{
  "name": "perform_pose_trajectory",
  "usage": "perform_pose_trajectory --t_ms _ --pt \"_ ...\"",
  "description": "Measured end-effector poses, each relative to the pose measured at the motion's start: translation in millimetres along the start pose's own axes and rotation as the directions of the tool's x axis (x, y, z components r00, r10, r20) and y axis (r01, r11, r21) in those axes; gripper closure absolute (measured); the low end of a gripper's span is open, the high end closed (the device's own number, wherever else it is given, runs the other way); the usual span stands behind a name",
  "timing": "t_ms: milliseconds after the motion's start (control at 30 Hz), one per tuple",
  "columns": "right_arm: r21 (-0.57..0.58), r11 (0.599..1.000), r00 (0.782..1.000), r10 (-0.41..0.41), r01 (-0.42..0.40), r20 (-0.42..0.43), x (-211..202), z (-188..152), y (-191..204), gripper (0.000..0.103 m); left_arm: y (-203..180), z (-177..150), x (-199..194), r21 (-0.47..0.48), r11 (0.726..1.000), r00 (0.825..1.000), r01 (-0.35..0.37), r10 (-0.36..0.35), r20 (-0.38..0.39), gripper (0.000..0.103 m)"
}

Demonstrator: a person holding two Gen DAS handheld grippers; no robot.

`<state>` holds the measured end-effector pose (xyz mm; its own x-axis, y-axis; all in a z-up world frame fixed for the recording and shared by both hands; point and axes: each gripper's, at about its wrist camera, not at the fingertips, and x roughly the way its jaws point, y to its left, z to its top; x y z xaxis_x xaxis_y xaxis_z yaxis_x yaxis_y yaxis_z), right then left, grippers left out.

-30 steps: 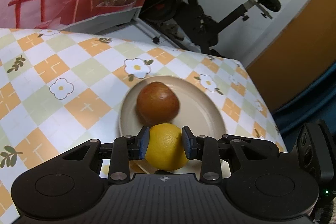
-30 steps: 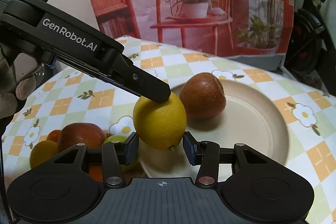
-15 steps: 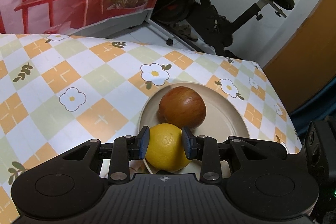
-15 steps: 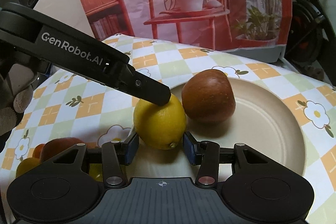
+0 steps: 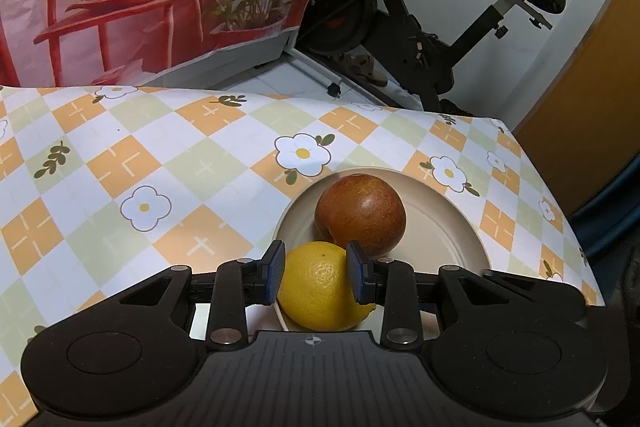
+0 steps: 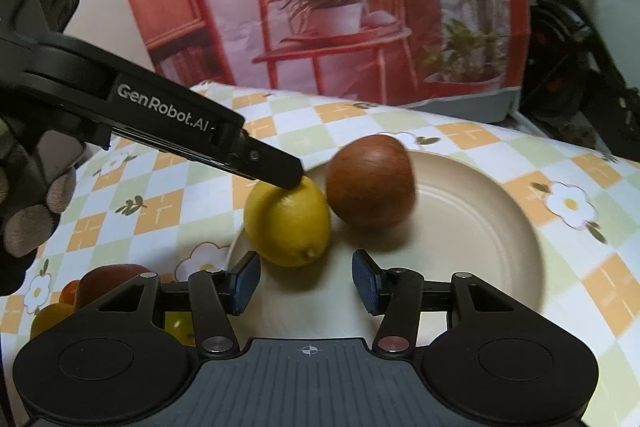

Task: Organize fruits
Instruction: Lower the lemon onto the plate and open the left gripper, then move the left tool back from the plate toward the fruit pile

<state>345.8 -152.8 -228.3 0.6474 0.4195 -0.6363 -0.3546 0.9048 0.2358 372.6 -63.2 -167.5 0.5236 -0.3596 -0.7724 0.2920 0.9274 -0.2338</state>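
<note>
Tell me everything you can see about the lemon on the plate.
The lemon is bright yellow with dimpled, slightly glossy peel and a small nub at its near end. It lies on its side at the near-left edge of the beige plate, right beside a reddish-brown apple. The left gripper is shut on it, pads pressing both sides. The right gripper is opening, clear of the lemon.
</note>
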Motion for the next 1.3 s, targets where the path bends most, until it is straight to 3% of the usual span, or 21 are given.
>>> perform_pose_trajectory --t_ms 267,500,700,1033,1300 --pt "0.108 0.991 0.985 -0.098 0.083 0.143 -53.6 -34.1 -13.6 0.055 -5.4 -5.4 -5.2 0.016 1.0 0.999 -0.024 0.023 0.028 0.067" --pt "0.15 0.981 0.975 -0.146 0.122 0.167 -83.4 -62.8 -18.9 0.055 -9.9 -13.6 -31.9 0.033 0.999 0.996 -0.036 0.033 0.085 0.068" --pt "0.106 0.985 0.972 -0.153 0.135 0.177 -93.6 -80.4 -1.1 0.055 -6.6 -30.7 -64.9 0.011 0.999 0.989 -0.052 0.05 0.137 0.068" --pt "0.056 0.99 0.967 -0.138 0.129 0.214 -101.2 -102.0 13.8 0.055 6.0 -73.6 -118.4 -0.061 0.99 0.963 -0.129 0.139 0.229 0.068" --pt "0.003 0.995 0.977 -0.097 0.098 0.188 -98.2 -110.6 21.3 0.055 0.9 -96.8 -139.4 -0.066 0.984 0.945 -0.165 0.177 0.275 0.068"
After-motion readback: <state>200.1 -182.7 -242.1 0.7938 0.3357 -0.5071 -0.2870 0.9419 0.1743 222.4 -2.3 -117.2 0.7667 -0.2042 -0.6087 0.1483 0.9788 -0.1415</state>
